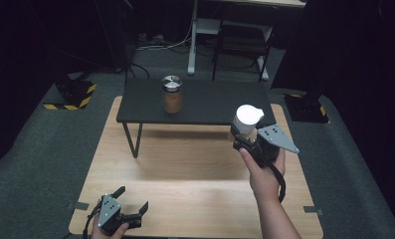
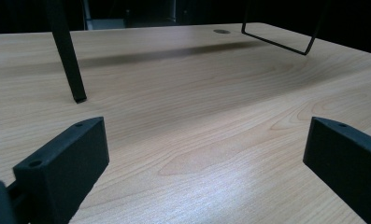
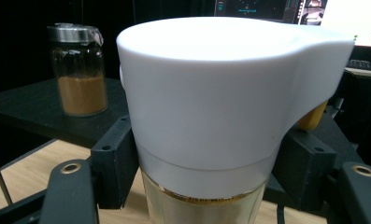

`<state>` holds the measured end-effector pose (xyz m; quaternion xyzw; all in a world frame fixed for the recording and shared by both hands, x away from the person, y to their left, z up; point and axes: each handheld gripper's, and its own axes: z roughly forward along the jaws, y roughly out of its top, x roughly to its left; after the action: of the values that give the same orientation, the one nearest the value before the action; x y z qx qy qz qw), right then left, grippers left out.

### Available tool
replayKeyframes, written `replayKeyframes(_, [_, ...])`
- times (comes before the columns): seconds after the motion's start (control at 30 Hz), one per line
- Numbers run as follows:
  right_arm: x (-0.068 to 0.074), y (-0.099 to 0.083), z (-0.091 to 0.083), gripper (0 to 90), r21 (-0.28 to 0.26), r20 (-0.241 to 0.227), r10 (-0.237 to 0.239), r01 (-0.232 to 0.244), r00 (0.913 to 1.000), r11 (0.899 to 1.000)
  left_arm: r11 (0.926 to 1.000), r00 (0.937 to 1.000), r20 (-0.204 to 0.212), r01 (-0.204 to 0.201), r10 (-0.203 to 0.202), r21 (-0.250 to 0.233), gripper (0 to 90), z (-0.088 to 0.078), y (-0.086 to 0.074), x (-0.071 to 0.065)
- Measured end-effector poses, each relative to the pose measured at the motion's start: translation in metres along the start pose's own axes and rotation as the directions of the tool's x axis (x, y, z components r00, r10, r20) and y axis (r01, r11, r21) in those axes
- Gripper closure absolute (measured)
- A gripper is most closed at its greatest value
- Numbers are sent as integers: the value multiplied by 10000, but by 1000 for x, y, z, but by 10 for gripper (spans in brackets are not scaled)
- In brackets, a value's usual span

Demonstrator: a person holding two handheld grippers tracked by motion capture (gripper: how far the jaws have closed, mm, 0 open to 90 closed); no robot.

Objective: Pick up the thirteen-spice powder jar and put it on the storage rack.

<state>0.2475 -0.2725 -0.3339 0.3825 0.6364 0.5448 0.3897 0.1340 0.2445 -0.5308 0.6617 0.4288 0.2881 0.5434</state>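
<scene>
- Right gripper view: we hold the white-capped bottle (image 3: 211, 107) clamped between the right gripper (image 3: 206, 163) jaws, lifted above the bench (image 1: 185, 174).
- We judge placement beside the spice jar (image 1: 172, 94) on the black shelf (image 1: 210, 102) remains.
- Our left gripper (image 1: 133, 201) rests with jaws wide, empty.

Left gripper (image 2: 206, 154) poised low over a pale wooden table (image 2: 197, 107).
Its two black jaws stand wide apart (nothing between them); beyond the left jaw a black shelf leg (image 2: 68, 60) meets the wood, a wire leg (image 2: 286, 39) farther off.
</scene>
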Motion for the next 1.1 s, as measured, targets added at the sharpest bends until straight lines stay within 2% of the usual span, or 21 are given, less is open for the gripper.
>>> replayKeyframes(0.57, [2, 20, 31, 305, 37, 215, -70, 69, 9997, 10000, 10000, 10000, 37, 32, -32, -29, 6, -1, -1, 1])
replayKeyframes(1.1, [2, 37, 69, 305, 266, 493, -67, 54, 9988, 9996, 10000, 10000, 12, 87, -87, -28, 6, -1, -1, 1])
